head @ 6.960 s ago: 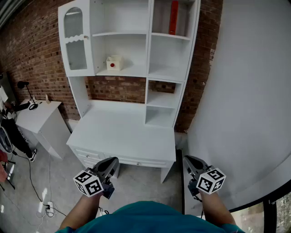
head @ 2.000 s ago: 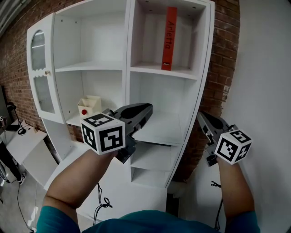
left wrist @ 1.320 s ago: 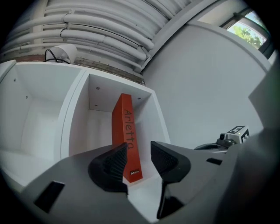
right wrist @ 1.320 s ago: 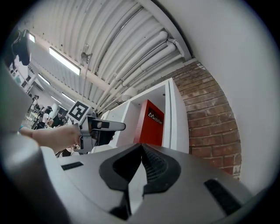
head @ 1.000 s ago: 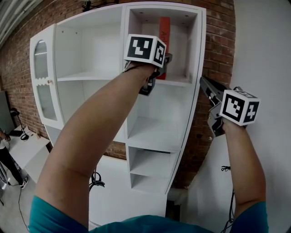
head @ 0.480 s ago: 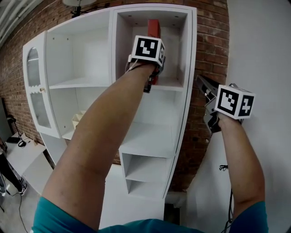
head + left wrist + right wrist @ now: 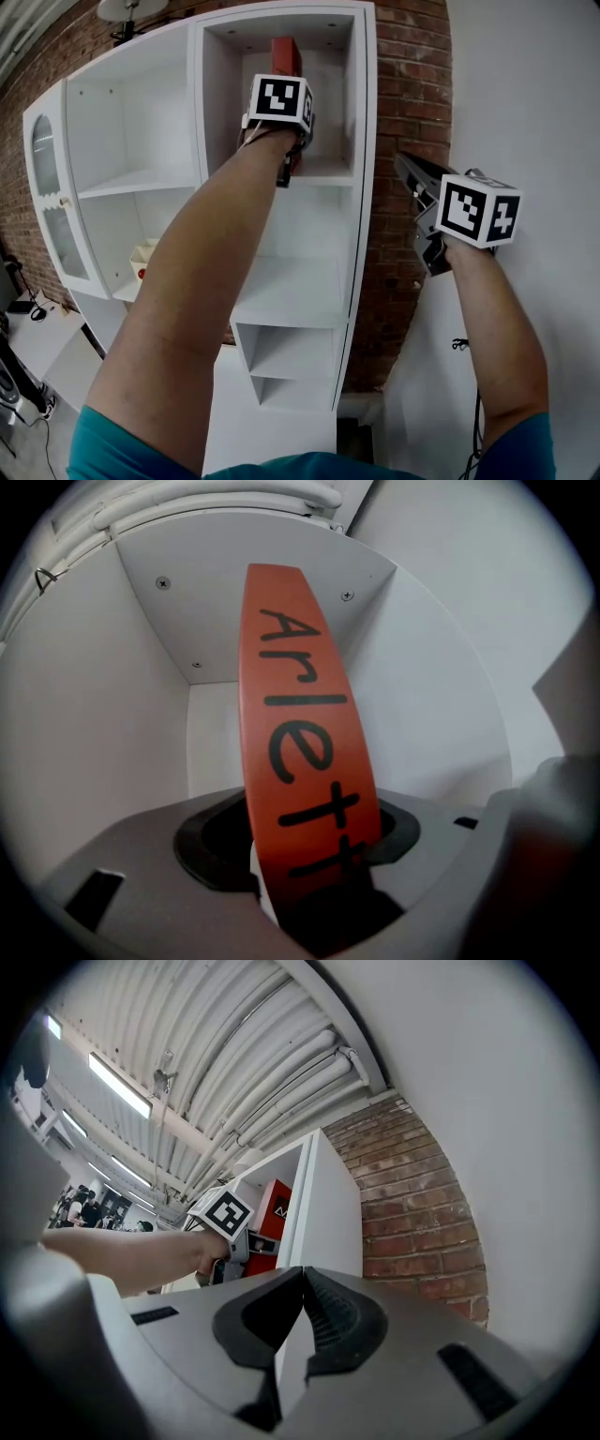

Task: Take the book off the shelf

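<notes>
Left gripper view: my left gripper (image 7: 305, 841) is clamped on the lower spine of the book (image 7: 295, 724), one dark pad on either side of it. The spine is orange-red with black letters reading "Arlett", and it rises from between the jaws towards the white ceiling of the compartment. White walls close in on both sides and behind.

In the head view my left arm reaches up into the top right compartment of the white shelf unit (image 7: 361, 141). The top of the book shows above the marker cube, close to the compartment's ceiling. The gripper hides its foot, so I cannot tell whether it rests on the board.

My right gripper (image 7: 302, 1283) holds nothing, its jaws pressed together at the tips. I hold it out to the right of the unit, apart from it, in front of the brick wall (image 7: 408, 94) and the plain white wall (image 7: 534, 94). On a lower shelf at the left stands a small white box (image 7: 143, 258) with a red dot.
</notes>
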Demonstrator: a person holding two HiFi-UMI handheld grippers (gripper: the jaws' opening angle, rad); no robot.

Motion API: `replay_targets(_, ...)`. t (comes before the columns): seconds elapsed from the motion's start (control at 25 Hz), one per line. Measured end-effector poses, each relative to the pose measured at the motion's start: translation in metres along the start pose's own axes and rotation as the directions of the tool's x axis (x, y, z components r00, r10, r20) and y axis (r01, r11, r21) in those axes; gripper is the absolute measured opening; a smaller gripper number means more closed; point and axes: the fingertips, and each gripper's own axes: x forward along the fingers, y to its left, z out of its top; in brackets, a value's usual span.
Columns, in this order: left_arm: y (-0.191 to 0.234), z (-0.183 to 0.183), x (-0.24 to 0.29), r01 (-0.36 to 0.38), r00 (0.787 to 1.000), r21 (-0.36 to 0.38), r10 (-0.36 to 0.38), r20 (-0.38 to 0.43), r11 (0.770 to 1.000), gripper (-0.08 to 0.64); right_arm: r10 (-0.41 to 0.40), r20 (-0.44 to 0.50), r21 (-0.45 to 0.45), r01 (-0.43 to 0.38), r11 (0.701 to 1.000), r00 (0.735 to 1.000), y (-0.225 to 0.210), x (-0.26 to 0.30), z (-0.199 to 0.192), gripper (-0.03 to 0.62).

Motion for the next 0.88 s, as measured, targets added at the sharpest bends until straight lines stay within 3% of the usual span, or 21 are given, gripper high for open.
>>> replay_targets(0.2, 0.003, 0.000, 0.000, -0.004, 1.000, 0.004, 0.004, 0.005, 1.000, 0.178, -0.012, -0.003, -0.003, 0.012, 1.000, 1.000, -0.004, -0.001, -0.003, 0.022)
replay_targets(0.64, 0.013, 0.017, -0.031, -0.002, 0.997, -0.008, 0.002, 0.078, 1.000, 0.164, -0.002, -0.012, -0.002, 0.002, 1.000, 1.000, 0.003, -0.002, -0.005, 0.023)
replay_targets(0.88, 0.006, 0.024, -0.064, 0.037, 0.994, 0.009, -0.037, 0.107, 0.999, 0.164, -0.005, 0.002, -0.013, 0.005, 1.000, 1.000, 0.016, -0.007, 0.005, 0.023)
